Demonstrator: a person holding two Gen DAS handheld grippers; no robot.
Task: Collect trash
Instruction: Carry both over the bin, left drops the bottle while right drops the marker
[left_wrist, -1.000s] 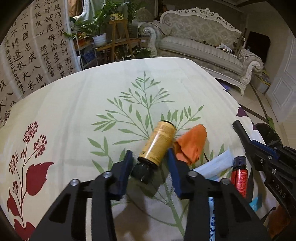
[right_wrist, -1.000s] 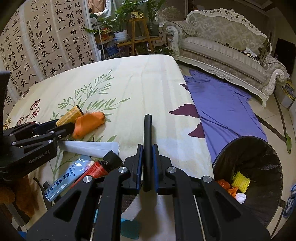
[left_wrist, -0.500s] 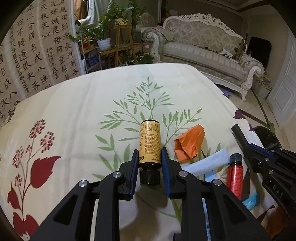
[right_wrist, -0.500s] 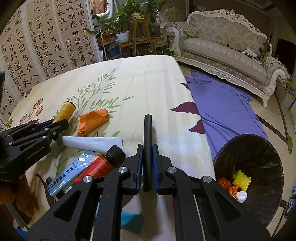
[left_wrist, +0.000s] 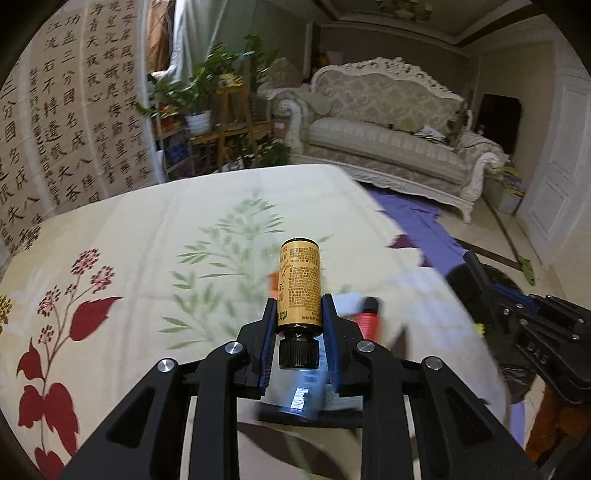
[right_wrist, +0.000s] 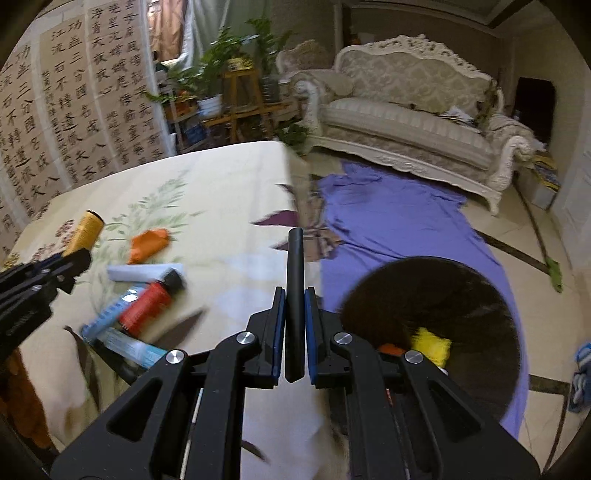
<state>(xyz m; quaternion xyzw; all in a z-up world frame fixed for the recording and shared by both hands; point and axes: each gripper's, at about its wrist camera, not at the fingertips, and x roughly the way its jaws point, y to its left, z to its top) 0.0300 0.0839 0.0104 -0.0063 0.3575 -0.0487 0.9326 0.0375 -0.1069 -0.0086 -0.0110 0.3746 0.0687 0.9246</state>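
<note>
— Left gripper (left_wrist: 298, 314) is clamped on the yellow bottle (left_wrist: 299, 286), cap toward me, lifted clear of the bedspread (left_wrist: 147, 258). Right gripper (right_wrist: 294, 306) is closed on a black stick (right_wrist: 295, 295).

— And the rest?

— From the red bottle (right_wrist: 147, 306) on the bedspread: a blue-white tube (right_wrist: 110, 314) just beside it, a white tube (right_wrist: 144, 273) touching its cap, orange paper (right_wrist: 147, 245) beyond. I see the black trash bin (right_wrist: 443, 295) off the bed's edge, on the floor.

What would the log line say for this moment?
left gripper: shut on yellow bottle | right gripper: shut on black stick | trash bin: beside table | red bottle: on table
</note>
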